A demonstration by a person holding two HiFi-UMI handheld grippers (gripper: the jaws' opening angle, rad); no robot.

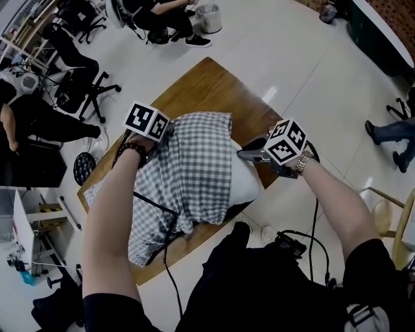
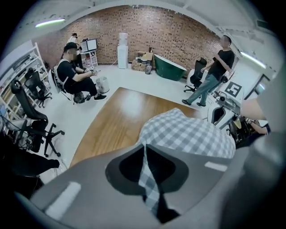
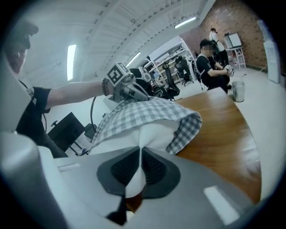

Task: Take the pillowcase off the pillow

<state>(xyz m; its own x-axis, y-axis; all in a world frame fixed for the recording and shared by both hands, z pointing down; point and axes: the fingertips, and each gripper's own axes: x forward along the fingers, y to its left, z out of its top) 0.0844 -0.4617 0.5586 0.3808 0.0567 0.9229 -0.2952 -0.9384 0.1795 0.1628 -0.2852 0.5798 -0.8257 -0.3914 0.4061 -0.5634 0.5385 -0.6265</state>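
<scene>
A grey-and-white checked pillowcase [image 1: 191,168] covers most of a white pillow [image 1: 245,185] that lies on the wooden table [image 1: 201,84]. My left gripper [image 1: 162,139] is at the case's far left side, pointing steeply down. In the left gripper view its jaws [image 2: 145,150] are shut on a fold of the checked pillowcase [image 2: 187,132]. My right gripper [image 1: 241,154] reaches in from the right at the case's open end. In the right gripper view it [image 3: 140,154] is shut on a pinch of the bare white pillow [image 3: 152,132], which sticks out from under the checked edge [image 3: 187,127].
The table's far half [image 2: 120,116] is bare wood. A seated person [image 1: 162,16] and a metal bucket [image 1: 209,18] are beyond the table. Black office chairs [image 1: 84,91] stand at the left, and another person [image 1: 389,133] stands at the right. A cable [image 1: 170,272] hangs at the near edge.
</scene>
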